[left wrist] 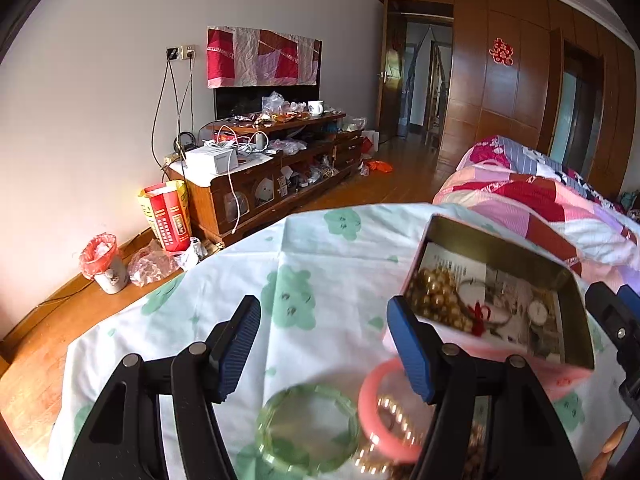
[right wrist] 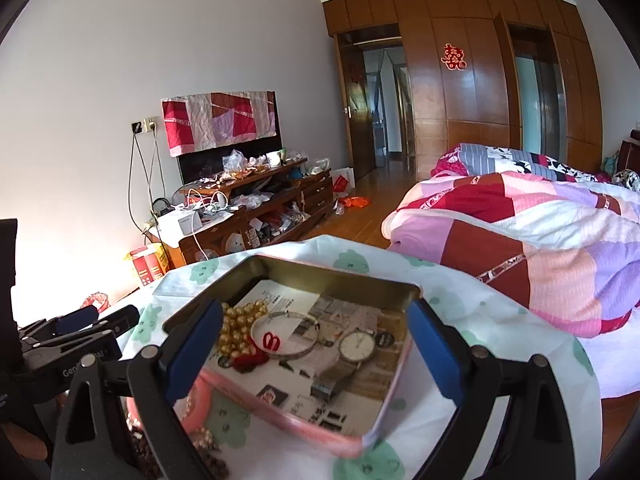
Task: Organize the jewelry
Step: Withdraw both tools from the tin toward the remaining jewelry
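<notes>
Bedroom setup, white cloth with green bears point(left wrist: 312, 256) spread over the table. Right gripper point(right wrist: 314, 354) has its fingers spread wide, one on each side of the pink tin point(right wrist: 384, 412), which already holds gold beads point(right wrist: 236, 332), a silver bangle point(right wrist: 286, 336) and a watch point(right wrist: 356, 346). Can't tell if the pads actually touch the walls. Left gripper point(left wrist: 324, 350) is spread open too, pinching nothing, above a green bangle point(left wrist: 308, 428) and pink bangle point(left wrist: 384, 412) lying on the cloth just beside the tin. My worry: the tin looks tilted, so a clumsy squeeze could tip it and spill everything. Also that smooth green bangle will probably skid out of the pads.
</notes>
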{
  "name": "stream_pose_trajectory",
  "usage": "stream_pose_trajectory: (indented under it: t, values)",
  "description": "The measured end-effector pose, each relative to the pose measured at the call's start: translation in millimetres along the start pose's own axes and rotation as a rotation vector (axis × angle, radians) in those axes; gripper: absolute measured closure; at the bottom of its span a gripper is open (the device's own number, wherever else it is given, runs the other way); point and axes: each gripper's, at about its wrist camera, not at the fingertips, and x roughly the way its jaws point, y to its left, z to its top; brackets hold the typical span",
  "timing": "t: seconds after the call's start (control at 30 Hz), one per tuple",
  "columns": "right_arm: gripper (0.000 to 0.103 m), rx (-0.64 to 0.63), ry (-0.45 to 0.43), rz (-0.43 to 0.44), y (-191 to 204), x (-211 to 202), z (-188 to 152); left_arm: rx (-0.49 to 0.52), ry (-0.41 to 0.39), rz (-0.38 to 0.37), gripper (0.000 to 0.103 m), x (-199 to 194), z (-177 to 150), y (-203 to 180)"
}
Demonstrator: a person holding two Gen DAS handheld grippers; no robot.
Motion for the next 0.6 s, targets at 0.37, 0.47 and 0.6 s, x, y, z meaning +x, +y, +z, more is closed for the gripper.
stream_pose_trajectory:
  t: [0.37, 0.47, 0.6]
  values:
    - [0.006, 0.049, 0.008, 0.017, -2, -37, -15, 0.011, 0.034, 0.003, 0.037, -28, -25, 6]
    - [0.006, 0.067, 0.019, 0.018, -3, -46, -23, 0.019, 0.038, 0.001, 0.037, -33, -32, 6]
    - [0.006, 0.099, 0.038, 0.028, -5, -56, -30, 0.025, 0.023, 0.014, 0.037, -41, -34, 6]
